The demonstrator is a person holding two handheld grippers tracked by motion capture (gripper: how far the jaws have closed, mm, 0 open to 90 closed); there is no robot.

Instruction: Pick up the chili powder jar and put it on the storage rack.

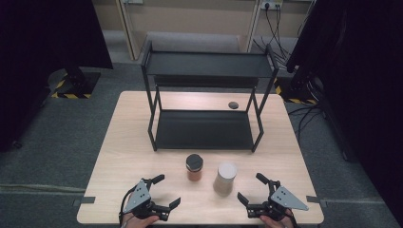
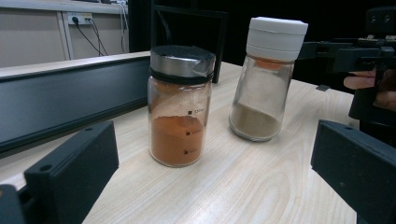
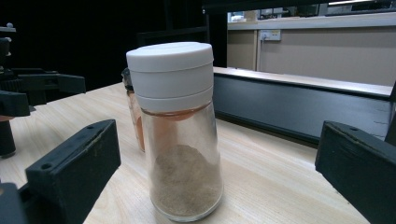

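Two glass spice jars stand upright on the wooden table, in front of a black two-tier shelf rack. One jar has a black lid and orange powder; it is mostly hidden in the right gripper view. The other has a white lid and grey-brown powder. My left gripper rests open near the table's front edge, left of the jars and aimed at them. My right gripper is open too, just right of the white-lidded jar, which stands ahead of its jaws.
A small round dark disc lies on the table behind the rack at the right. Both shelves of the rack are bare. Grey carpet surrounds the table, with black stands and cables at the far corners.
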